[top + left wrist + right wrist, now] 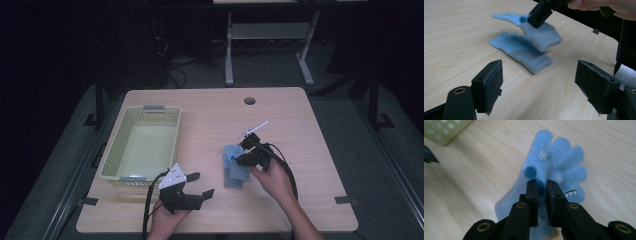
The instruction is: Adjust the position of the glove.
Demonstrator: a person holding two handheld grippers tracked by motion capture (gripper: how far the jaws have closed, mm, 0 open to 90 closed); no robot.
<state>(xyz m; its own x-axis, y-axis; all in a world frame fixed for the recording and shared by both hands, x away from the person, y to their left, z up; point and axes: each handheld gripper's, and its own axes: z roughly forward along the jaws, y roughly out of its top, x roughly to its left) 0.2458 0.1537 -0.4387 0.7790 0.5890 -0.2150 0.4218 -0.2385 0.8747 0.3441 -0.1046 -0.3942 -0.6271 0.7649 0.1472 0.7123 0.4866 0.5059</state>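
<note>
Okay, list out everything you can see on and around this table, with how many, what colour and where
Gloves: two, light blue, right of the table's centre; one lies flat on the wood, the other is pinched and lifted by the right hand-held gripper.
Basket: one, pale yellow-green, perforated walls, on the left part of the table, nothing inside.
Table: one, light wood, with a round dark hole near its far edge.
Tape tabs: two, dark, at the near left and near right edges.
White-framed stand: one, behind the table on the dark floor.
Left hand-held gripper: black with a grey plate, jaws apart, near edge.
Right hand-held gripper: black, jaws closed on the glove.
</note>
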